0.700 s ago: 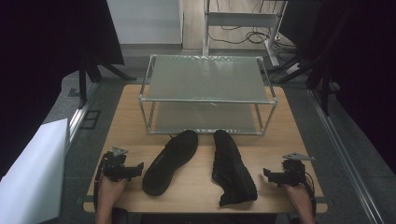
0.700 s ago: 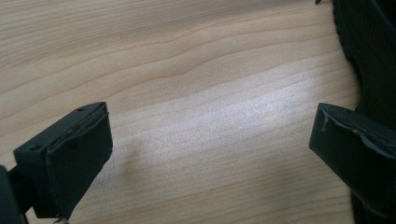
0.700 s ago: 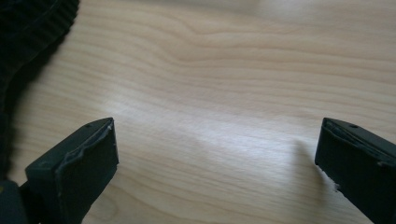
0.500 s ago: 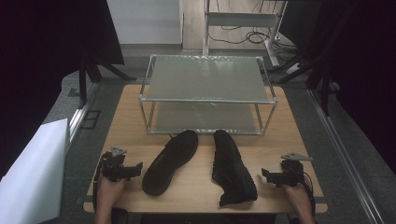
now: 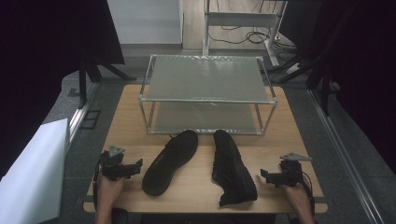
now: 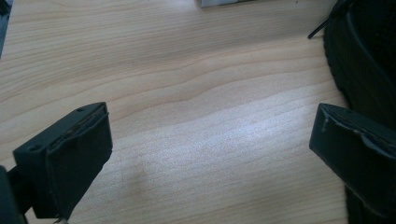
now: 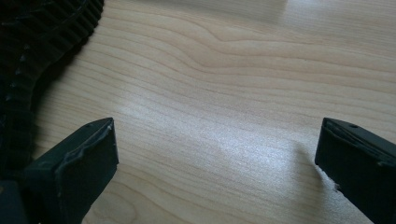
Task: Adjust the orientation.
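Two black shoes lay side by side on the pale wooden table (image 5: 126, 116), grain running in long wavy bands, faint sheen where light struck. Left shoe (image 5: 170, 161) sat upright-looking, slim and matte, toe angled up toward the rack, heel down near the front edge. Right shoe (image 5: 232, 167) lay longer and chunkier, toe pointed at the rack too, heel close to the table's near edge. Close together at the toes, drifting apart toward the heels.

Behind both stood a two-tier rack (image 5: 208, 100): thin silvery metal tubes for a frame, flat grey frosted-looking shelves, boxy and rectangular.

Left gripper (image 5: 135, 167) rested low at the table's near left, just beside the left shoe, jaws spread wide, nothing between. From the left gripper view: blocky black jaws, squared off, edges a little worn, bare wood in the gap, ribbed rubber sidewall of the left shoe (image 6: 359, 60) curving in at the right, one thin lace end poking out above.

Right gripper (image 5: 265, 175) sat at the near right, just beside the right shoe, jaws likewise gaping and empty. From the right gripper view: same square matte jaws, bare grain between, and the right shoe (image 7: 42, 42) at the left, deep toothed tread in zigzag ridges.
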Demonstrator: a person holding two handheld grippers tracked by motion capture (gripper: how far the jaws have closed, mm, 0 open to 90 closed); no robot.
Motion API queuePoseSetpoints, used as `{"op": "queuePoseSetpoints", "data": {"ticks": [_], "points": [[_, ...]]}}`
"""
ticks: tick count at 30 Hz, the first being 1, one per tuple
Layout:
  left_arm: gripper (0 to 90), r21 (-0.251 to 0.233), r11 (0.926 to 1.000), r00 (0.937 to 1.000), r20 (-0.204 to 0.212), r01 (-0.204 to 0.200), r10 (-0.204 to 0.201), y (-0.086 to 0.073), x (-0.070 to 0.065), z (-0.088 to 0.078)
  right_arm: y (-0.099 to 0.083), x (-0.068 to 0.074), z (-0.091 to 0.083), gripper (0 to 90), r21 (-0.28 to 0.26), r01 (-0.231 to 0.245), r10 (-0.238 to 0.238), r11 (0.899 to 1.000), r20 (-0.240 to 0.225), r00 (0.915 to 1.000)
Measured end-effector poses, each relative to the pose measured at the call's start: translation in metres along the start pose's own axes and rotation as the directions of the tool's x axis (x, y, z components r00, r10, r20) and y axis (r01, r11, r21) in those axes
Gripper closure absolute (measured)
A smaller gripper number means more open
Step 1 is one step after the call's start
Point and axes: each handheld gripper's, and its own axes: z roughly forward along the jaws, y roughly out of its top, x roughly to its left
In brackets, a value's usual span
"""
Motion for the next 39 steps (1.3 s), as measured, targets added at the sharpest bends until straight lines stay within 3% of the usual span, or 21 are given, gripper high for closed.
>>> {"op": "queuePoseSetpoints", "data": {"ticks": [6, 14, 23, 31, 39], "points": [[0.0, 0.018, 0.9995, 0.9996, 0.007, -0.027, 0.026, 0.002, -0.005, 0.005, 0.0, 0.0, 0.0, 0.0, 0.001, -0.003, 0.003, 1.0, -0.008, 1.0], [0.0, 0.055, 0.9938, 0.9948, 0.039, -0.097, 0.094, 0.003, -0.018, 0.012, 0.0, 0.0, 0.001, 0.0, 0.003, -0.004, 0.004, 1.0, -0.013, 0.9999], [1.6, 0.05, 0.9922, 0.9929, 0.039, -0.114, 0.112, 0.004, -0.022, 0.01, 0.0, 0.0, 0.002, 0.0, 0.006, -0.003, 0.003, 1.0, -0.021, 0.9998], [0.4, 0.062, 0.9805, 0.9805, 0.075, -0.186, 0.182, 0.004, -0.039, 0.01, 0.0, 0.001, 0.002, 0.0, 0.004, -0.003, 0.003, 1.0, -0.026, 0.9996], [0.3, 0.067, 0.9741, 0.9701, 0.128, -0.216, 0.206, 0.003, -0.054, 0.01, 0.0, 0.0, 0.002, 0.0, -0.003, -0.005, 0.005, 1.0, -0.03, 0.9995]]}}
